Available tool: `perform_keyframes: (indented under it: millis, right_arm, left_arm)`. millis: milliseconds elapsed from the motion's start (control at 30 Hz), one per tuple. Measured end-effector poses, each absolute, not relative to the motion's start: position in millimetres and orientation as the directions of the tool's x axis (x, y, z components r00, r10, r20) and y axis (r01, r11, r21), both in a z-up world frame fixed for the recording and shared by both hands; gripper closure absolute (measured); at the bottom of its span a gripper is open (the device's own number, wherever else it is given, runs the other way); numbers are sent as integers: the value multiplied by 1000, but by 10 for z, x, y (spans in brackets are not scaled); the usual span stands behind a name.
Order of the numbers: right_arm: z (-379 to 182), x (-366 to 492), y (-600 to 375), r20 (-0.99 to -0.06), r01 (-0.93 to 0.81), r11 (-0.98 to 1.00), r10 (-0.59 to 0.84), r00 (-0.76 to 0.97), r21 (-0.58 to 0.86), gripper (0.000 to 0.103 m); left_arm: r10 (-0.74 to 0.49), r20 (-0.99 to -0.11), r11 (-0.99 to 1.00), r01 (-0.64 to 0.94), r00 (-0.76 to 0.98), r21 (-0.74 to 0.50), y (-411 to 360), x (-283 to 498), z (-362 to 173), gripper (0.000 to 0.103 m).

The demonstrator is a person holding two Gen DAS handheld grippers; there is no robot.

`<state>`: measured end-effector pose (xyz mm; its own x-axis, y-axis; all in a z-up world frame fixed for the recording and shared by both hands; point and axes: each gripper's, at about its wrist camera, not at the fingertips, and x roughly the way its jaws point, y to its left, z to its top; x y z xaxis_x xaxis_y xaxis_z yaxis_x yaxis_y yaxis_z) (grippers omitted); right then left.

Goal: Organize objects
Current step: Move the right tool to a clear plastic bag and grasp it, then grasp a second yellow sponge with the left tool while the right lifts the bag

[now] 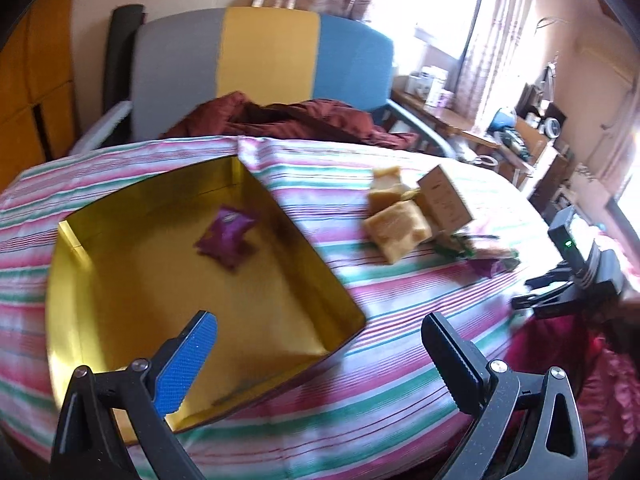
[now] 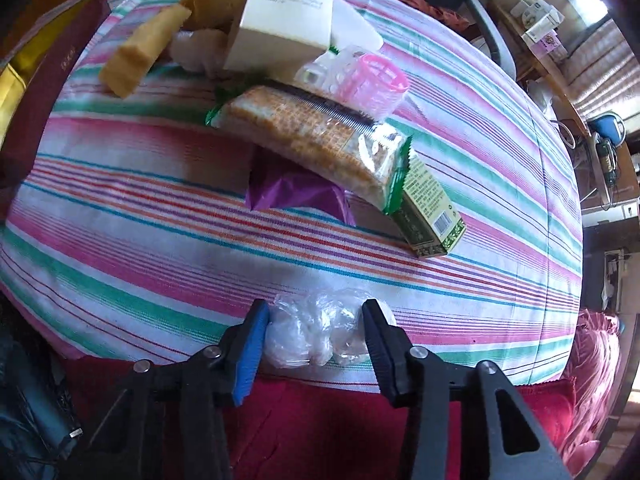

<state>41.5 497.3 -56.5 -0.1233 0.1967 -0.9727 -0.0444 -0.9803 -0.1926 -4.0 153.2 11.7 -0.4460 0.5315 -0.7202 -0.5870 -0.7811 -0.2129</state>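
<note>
Nearest, the right tongs (image 2: pixel 316 344) point steeply down at the near edge of the bench (image 2: pixel 132 216), which wears a striped cloth of pink, green and white; a crumpled clear plastic bag (image 2: pixel 316 328) sits between the blue pad and the black ridged pad, both touching its sides, so the tongs are clamped on it. What the bag holds is too cloudy to make out. Behind it, toward the middle of the bench, a purple wrapper (image 2: pixel 296 192) lies half hidden under a clear packet of waffle biscuits (image 2: pixel 308 136) with green crimped ends, and a small green carton (image 2: pixel 430 216) pokes out beside that packet. Farther back a pink plastic mesh basket (image 2: pixel 380 80), a pale cardboard box (image 2: pixel 288 12) cut off by the top of the view, and tan spongy blocks (image 2: pixel 136 60) crowd together. The left tongs (image 1: pixel 320 360) stand wide apart with nothing between them, over the near corner of a shiny gold tin (image 1: pixel 120 280); one purple sachet (image 1: pixel 228 236), blurred, lies on its floor toward the far side. Beyond the bench's far edge sit a crumpled maroon cloth (image 1: pixel 300 116) and a grey, yellow and blue chair back (image 1: pixel 264 56).
</note>
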Motion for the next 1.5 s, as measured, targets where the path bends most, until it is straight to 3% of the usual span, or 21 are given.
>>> perform_keyframes:
  millis: [433,633,867,933,1000,1500]
  right_arm:
    - [-364,557,5074,-952,-123,-991,94,-291,-60,57]
    - [-334,616,5104,-942,-136,-990,78,-325,-35,57]
    - [-349,683,5153,-933,-148,-989,50,-356,4,57]
    - [-325,692,5135,-931,-151,-989,49,-363,7,57]
    - [-311,717,5141,-927,-160,-987,51,-372,11,58]
    - [-272,702,5170,-896,-256,-966,153,-416,-46,59]
  left_arm:
    - [619,-754,-680,-631,-221,-373,2763,-588,39,0]
    - [593,-793,-716,-540,-136,-443,3176,-929,-297,0]
    - [537,-835,-776,-460,-121,-433,3325,-1132,-639,0]
    - [548,-828,-765,-473,-119,-438,3354,-1123,-677,4]
    - [542,-831,-758,-499,-125,-420,3378,-1070,-699,33]
    - [638,-726,-665,-660,-257,-350,2609,-301,51,33]
